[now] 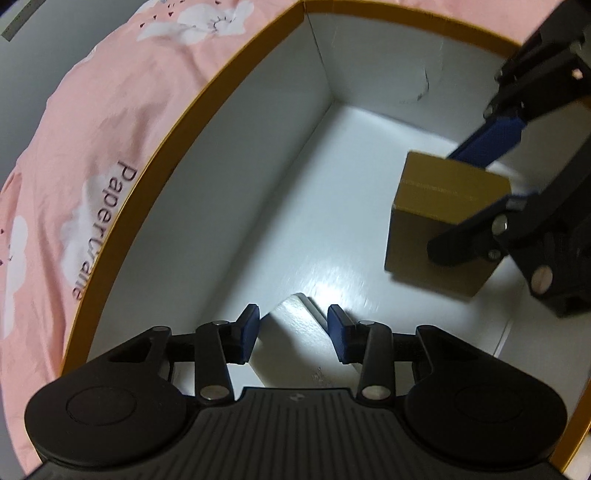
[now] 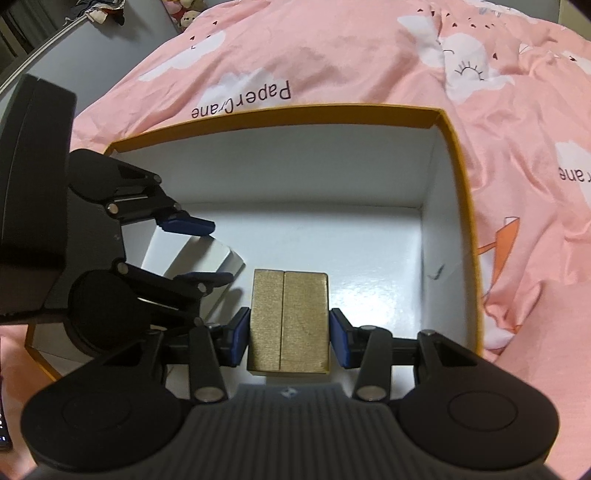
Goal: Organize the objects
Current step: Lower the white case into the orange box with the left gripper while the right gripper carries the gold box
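A large orange-rimmed box [image 1: 258, 129] with a white inside lies open on the bed. Down inside it, my left gripper [image 1: 293, 317] is shut on a flat white box [image 1: 295, 332], one blue pad on each side. The white box is tilted, its far corner near the floor of the large box. In the right wrist view the left gripper [image 2: 216, 251] holds this white box [image 2: 225, 258] by the large box's [image 2: 295, 166] left wall. My right gripper [image 2: 288, 325] is shut on a small gold box [image 2: 288, 295], upright near the middle. The left wrist view shows the gold box [image 1: 443, 218] at right, in the right gripper [image 1: 443, 201].
The large box rests on a pink bedsheet [image 2: 369, 55] with white clouds and printed words. A grey floor [image 2: 110, 44] lies beyond the bed at top left, with plush toys [image 2: 184, 14] at the far edge. The floor of the large box shows bare white between the two small boxes.
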A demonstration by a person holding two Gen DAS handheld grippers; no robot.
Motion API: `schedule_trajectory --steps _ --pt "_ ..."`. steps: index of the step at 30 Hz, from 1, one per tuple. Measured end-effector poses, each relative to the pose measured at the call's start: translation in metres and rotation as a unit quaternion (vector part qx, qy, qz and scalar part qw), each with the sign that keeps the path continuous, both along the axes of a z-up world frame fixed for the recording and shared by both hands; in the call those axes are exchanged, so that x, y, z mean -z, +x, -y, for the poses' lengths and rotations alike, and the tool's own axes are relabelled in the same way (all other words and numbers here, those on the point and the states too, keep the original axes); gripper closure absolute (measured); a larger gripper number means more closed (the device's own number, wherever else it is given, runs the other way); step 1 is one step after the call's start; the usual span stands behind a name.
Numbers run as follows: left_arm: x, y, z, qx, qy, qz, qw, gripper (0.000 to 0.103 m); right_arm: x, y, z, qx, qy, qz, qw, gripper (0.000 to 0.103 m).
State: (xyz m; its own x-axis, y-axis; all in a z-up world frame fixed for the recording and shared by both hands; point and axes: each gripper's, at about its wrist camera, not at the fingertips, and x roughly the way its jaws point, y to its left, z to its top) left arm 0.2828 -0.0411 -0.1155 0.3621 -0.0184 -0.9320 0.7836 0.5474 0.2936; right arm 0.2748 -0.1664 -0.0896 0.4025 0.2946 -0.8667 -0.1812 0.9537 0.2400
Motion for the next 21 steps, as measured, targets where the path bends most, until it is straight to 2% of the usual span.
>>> schedule_trajectory --steps 6,11,17,21 --pt "0.006 -0.015 -0.010 0.005 0.028 -0.005 0.9996 0.063 -0.004 -0.002 -0.013 -0.019 0.011 0.001 1.000 0.056" --pt "0.014 -0.013 -0.021 -0.033 0.056 0.001 0.9979 0.068 -0.006 0.000 -0.022 -0.038 0.009 0.008 0.999 0.056" --pt "0.015 -0.008 -0.025 -0.057 0.031 -0.012 0.9979 0.068 -0.008 0.001 -0.030 -0.075 0.000 0.024 0.997 0.056" --pt "0.002 -0.003 -0.041 -0.058 -0.041 -0.010 0.9974 0.070 -0.014 0.000 -0.041 -0.132 -0.035 0.060 0.989 0.056"
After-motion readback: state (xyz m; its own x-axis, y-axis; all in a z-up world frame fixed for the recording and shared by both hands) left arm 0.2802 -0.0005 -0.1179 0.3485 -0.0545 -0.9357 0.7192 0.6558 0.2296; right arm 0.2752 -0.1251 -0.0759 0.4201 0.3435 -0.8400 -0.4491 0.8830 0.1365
